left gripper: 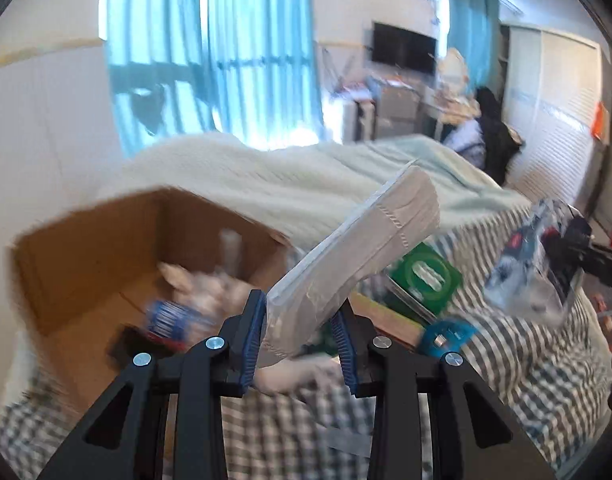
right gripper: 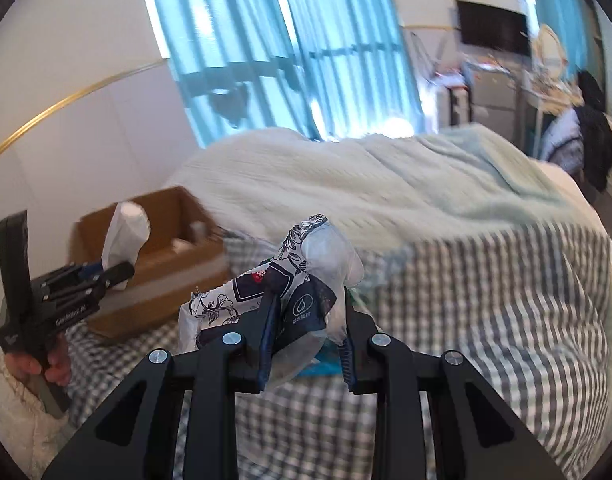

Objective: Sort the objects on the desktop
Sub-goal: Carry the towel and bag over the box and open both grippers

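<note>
Your left tongs [left gripper: 300,336] are clamped on the near end of a soft pack of tissues [left gripper: 357,248], which sticks up and to the right, clear of the checked bedcover [left gripper: 525,380]. Your right tongs [right gripper: 306,344] are clamped on a crumpled printed plastic wrapper [right gripper: 282,288], also lifted off the bed. The open cardboard box [left gripper: 86,240] sits on the bed to the left, already holding a bottle and other blurred items.

The tissue pack is gripped only at one end, so its long free part could sag or swing and slip out if you move fast. The wrapper is thin and slick; a loose pinch could let it slide free before you reach the box. A green packet [left gripper: 423,276] and a blue roll of tape [left gripper: 445,336] lie just below the tissues, so a low sweep could knock them.
</note>
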